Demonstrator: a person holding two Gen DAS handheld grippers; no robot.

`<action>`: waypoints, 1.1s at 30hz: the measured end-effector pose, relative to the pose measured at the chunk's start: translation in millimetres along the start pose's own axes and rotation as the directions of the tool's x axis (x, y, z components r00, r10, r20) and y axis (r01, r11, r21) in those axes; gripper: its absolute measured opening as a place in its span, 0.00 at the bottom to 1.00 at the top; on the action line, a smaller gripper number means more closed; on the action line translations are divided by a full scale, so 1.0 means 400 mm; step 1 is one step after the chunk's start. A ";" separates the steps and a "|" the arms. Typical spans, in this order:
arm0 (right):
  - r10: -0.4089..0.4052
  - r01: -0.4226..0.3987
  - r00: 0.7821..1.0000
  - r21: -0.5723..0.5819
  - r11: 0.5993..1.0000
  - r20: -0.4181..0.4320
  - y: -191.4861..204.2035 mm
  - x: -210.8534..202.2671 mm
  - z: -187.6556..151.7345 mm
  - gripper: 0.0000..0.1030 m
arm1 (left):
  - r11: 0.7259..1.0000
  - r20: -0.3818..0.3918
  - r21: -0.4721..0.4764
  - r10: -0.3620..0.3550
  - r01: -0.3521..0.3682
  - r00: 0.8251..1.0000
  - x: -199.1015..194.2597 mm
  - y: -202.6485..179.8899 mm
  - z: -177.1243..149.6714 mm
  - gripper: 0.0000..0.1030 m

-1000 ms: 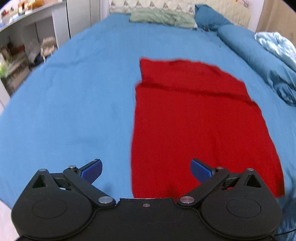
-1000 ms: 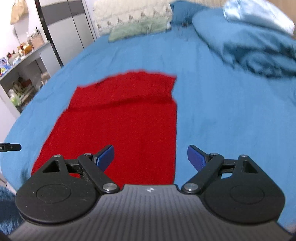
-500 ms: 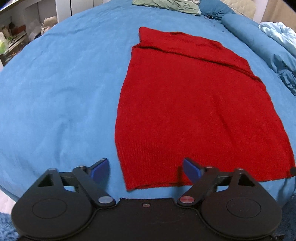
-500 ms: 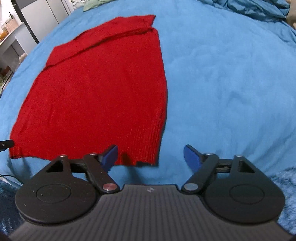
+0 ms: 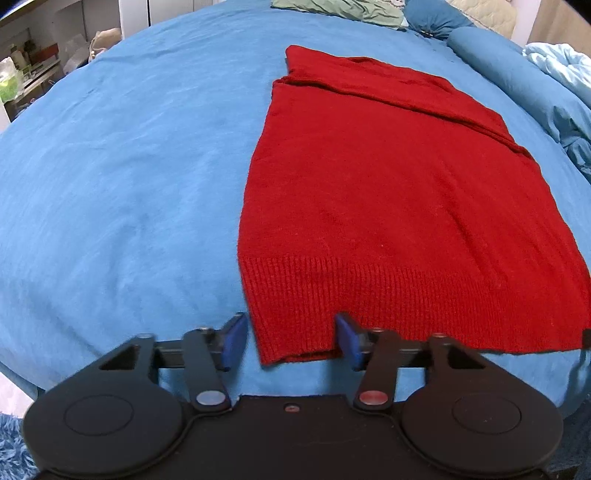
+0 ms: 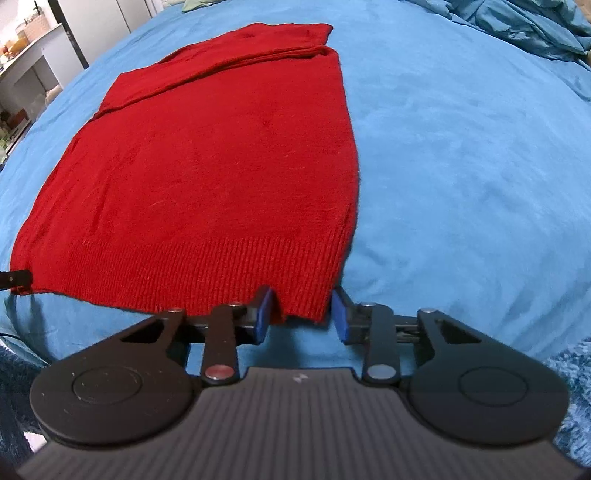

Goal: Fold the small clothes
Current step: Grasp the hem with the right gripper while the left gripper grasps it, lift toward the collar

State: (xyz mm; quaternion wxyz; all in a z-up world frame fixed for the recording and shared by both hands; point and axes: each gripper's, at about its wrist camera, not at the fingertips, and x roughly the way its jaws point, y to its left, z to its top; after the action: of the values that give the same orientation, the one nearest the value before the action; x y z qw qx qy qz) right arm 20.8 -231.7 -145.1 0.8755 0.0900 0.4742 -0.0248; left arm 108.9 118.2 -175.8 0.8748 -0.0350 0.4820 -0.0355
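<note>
A red knitted sweater [image 5: 388, 206] lies flat on the blue bedsheet [image 5: 129, 184], its ribbed hem nearest me and its sleeves folded across the far end. My left gripper [image 5: 290, 341] is down at the hem's near left corner. Its jaws are closing, the corner lies between the blue pads, and a gap still shows at the left pad [image 5: 234, 341]. At the sweater's [image 6: 207, 166] near right corner, my right gripper [image 6: 302, 313] is closing the same way. The cloth is between its pads and is not pinched.
A green pillow [image 5: 343, 11] and blue pillows [image 5: 436, 18] lie at the bed's head, and a rumpled blue duvet [image 6: 517, 26] lies to the right. Shelves and cupboards [image 5: 33, 70] stand off the left side. A shaggy blue rug [image 6: 576, 365] lies below the bed's near edge.
Both grippers have dropped toward the near hem, and the sweater now looms larger. Their jaws have narrowed from wide open to either side of the two hem corners.
</note>
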 end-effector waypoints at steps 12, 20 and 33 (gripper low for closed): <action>0.031 -0.031 1.000 0.012 0.999 0.001 0.003 0.002 0.009 0.21 | 1.000 -0.010 -0.012 -0.028 0.028 1.000 -0.030 -0.004 0.012 0.08; 0.144 -0.155 0.985 0.120 0.981 0.097 -0.030 -0.092 0.067 0.20 | 0.995 0.108 0.012 -0.096 0.095 0.989 -0.173 -0.037 0.101 0.08; 0.288 -0.374 0.871 0.159 0.914 0.398 -0.080 -0.144 0.485 0.19 | 0.983 0.374 -0.046 -0.150 0.179 0.915 -0.148 -0.061 0.553 0.07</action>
State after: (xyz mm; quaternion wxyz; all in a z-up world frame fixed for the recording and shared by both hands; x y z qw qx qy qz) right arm 145.2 -300.8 2.5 0.9229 0.2651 0.2739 0.0552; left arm 263.8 105.6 -5.6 0.9415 -0.1159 0.3054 -0.0827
